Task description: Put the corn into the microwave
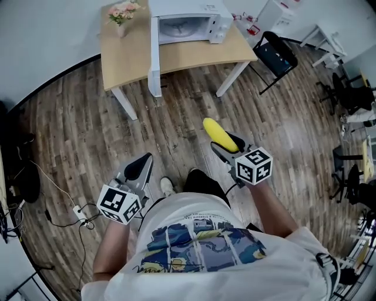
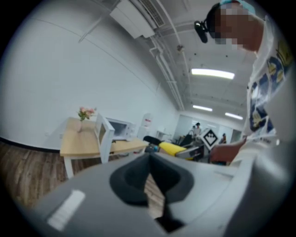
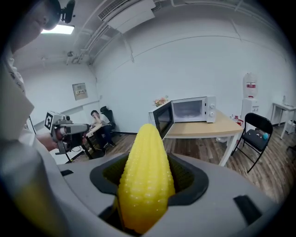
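Observation:
A yellow corn cob [image 1: 219, 134] [image 3: 146, 178] sticks out forward from my right gripper [image 1: 228, 146], whose jaws are shut on it. The white microwave [image 1: 189, 22] [image 3: 192, 110] [image 2: 118, 129] stands on a wooden table [image 1: 130, 56] a few steps ahead, its door [image 1: 154, 56] swung wide open and the cavity bare. My left gripper [image 1: 137, 169] [image 2: 149, 179] hangs lower at the left, jaws together with nothing between them. The corn [image 2: 172, 148] and right gripper also show in the left gripper view.
A vase of pink flowers [image 1: 122, 14] sits on the table's left end. A black folding chair [image 1: 275, 56] stands right of the table. A power strip and cables [image 1: 79, 213] lie on the wooden floor at the left. Office chairs [image 1: 349, 88] stand far right.

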`<state>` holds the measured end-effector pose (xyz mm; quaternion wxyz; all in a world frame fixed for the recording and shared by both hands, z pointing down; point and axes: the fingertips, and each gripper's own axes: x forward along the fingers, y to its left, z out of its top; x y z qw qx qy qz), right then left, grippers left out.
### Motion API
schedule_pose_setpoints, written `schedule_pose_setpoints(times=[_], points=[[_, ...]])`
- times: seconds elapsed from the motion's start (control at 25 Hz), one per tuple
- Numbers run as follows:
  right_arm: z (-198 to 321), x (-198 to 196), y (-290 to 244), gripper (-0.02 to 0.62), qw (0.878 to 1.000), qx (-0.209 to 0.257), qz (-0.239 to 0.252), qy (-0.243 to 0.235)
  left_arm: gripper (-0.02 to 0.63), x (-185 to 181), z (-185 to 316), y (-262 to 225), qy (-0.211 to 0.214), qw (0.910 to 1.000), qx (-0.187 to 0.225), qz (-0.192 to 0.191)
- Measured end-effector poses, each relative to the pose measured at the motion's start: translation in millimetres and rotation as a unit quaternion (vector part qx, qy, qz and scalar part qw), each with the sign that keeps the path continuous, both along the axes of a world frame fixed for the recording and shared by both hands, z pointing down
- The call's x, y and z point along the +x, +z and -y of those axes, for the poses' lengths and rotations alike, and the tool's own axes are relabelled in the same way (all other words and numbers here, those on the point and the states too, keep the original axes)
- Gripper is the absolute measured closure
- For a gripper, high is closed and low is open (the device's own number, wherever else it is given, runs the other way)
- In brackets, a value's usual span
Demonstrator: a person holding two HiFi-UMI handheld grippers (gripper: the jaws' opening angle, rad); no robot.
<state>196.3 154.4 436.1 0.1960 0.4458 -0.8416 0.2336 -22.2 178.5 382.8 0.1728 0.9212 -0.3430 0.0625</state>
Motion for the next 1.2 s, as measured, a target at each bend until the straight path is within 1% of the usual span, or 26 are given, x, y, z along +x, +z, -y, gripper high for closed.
schedule_pose_setpoints(times=[0.24,0.44,0.56,0.68,0.8,0.92,1.2], points=[[47.1,-2.8,-3.8,0.342,1.0,0.002,-0.022,0.015,0.6,-16.0,32.8,-1.1,-0.01,0.9996,-0.01,-0.023],[115.1,-7.0,3.4,0.342,0.999,0.008,-0.029,0.011,0.6,-42.4,74.7,-5.5,-0.038,0.999,-0.008,-0.022],[166.3,-10.5,9.3,0.342,0.999,0.01,-0.032,0.004,0.6,-59.4,107.1,-9.4,-0.065,0.9974,-0.015,-0.029],[225.7,-12.7,16.1,0.342,0.999,0.009,-0.035,-0.002,0.6,-69.0,140.6,-13.4,-0.078,0.9966,-0.015,-0.02],[286.8,-11.8,23.3,0.342,0.999,0.009,-0.046,-0.009,0.6,-72.9,173.8,-17.7,-0.087,0.9961,-0.014,-0.005],[346.7,-8.5,35.1,0.342,0.998,0.009,-0.057,-0.009,0.6,-76.4,208.2,-20.5,-0.104,0.9945,-0.017,0.003],[469.1,-3.4,73.3,0.342,0.997,0.004,-0.078,-0.01,0.6,-77.3,274.3,-19.6,-0.133,0.9906,-0.019,0.025]])
